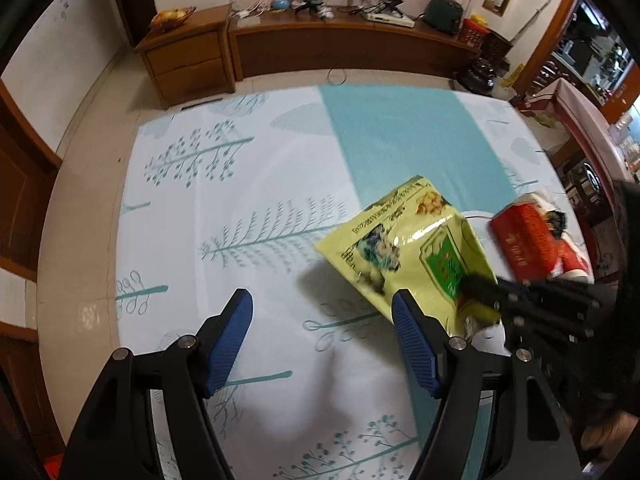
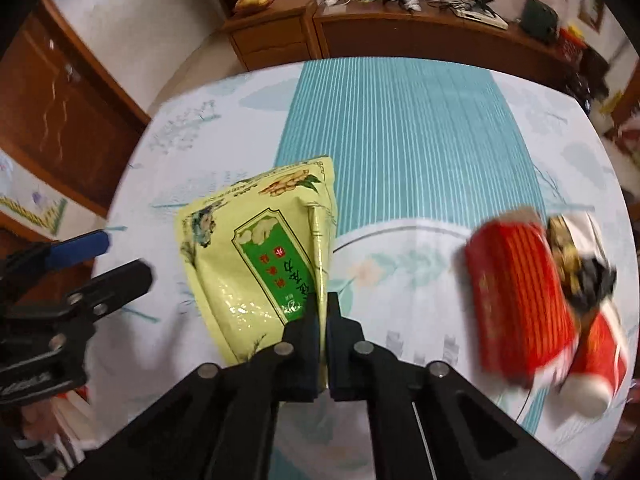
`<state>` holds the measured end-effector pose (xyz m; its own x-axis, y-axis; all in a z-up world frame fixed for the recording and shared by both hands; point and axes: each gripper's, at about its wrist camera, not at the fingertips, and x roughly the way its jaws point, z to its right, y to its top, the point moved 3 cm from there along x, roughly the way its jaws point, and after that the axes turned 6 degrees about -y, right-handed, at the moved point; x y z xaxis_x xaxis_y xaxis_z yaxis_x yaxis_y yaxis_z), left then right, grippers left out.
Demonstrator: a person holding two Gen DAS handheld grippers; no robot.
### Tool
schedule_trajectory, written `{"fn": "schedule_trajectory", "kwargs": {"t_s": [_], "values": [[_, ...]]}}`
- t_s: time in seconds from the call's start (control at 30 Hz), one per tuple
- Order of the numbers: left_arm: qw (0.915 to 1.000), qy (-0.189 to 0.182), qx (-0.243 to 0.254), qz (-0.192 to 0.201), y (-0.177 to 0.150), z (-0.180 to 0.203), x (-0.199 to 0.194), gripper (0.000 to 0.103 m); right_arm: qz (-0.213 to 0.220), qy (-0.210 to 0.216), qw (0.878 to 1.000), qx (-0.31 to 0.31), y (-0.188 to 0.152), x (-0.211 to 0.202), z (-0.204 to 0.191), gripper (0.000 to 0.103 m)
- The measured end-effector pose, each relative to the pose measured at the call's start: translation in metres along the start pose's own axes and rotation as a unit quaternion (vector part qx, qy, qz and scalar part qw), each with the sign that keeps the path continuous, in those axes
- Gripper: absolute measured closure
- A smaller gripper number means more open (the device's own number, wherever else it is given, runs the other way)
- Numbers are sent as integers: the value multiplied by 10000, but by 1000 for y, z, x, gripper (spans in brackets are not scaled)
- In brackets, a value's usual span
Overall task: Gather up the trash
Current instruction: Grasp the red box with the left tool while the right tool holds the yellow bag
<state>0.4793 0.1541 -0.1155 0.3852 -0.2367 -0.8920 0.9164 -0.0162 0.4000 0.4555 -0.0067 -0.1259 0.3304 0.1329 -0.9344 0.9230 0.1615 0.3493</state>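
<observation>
A yellow-green snack pouch [image 2: 256, 264] with a green label is pinched by its edge in my right gripper [image 2: 323, 312], which is shut on it and holds it above the table. The pouch also shows in the left wrist view [image 1: 412, 252], with the right gripper [image 1: 480, 300] at its lower corner. My left gripper [image 1: 322, 332] is open and empty, just left of the pouch; its fingers [image 2: 80, 248] show at the left of the right wrist view. A red box [image 2: 520, 296] and other red wrappers [image 2: 600, 356] lie to the right, blurred.
The table carries a white and teal cloth with tree prints [image 1: 240, 200]. A white plate rim [image 2: 400, 232] lies under the red trash. Wooden cabinets [image 1: 192, 56] with clutter stand beyond the far edge. A wooden door [image 2: 64, 120] is at the left.
</observation>
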Motion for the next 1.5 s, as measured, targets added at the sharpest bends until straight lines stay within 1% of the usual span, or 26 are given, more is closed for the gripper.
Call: {"fn": "schedule_trajectory", "kwargs": {"t_s": [0.07,0.17,0.27,0.37,0.47,0.57,0.7,0.8,0.87,1.0,1.07,1.13,1.3,1.43,1.5], "values": [[9999,-62,85,56,3,11,-8,33,136,50,9997,182,-8,-16,4,101],[9995,-187,232,133,7,30,-18,33,337,-19,9982,486,-18,-42,18,101],[9986,-308,390,174,10,50,-23,33,576,-226,9950,779,-28,-69,39,101],[9976,-432,531,128,14,72,-22,33,799,-435,9887,1188,-36,-92,68,101],[9962,-550,669,68,19,95,-15,33,1059,-649,9778,1688,-45,-112,103,101],[9948,-698,745,-28,24,115,-3,33,1284,-988,9614,2225,-57,-127,141,101],[9935,-806,770,-241,31,144,20,33,1340,-1194,9422,2829,-74,-131,179,101],[9927,-857,740,-405,36,163,41,33,1296,-1258,9345,3067,-87,-127,196,101],[9927,-855,682,-517,39,172,56,33,1267,-1289,9315,3158,-95,-126,204,101],[9937,-700,531,-699,43,184,85,33,1246,-1245,9270,3310,-110,-126,210,101],[9934,-804,431,-695,45,188,95,32,1256,-1237,9256,3350,-116,-127,211,101],[9938,-838,387,-622,46,193,99,27,1258,-1223,9237,3405,-123,-128,213,101],[9937,-898,465,-480,46,206,107,26,1256,-1152,9198,3535,-137,-131,218,101],[9925,-1034,276,-593,47,208,115,26,1253,-1093,9168,3632,-145,-131,222,101],[9933,-915,191,-684,46,208,122,26,1252,-1079,9155,3668,-148,-131,222,101]]}}
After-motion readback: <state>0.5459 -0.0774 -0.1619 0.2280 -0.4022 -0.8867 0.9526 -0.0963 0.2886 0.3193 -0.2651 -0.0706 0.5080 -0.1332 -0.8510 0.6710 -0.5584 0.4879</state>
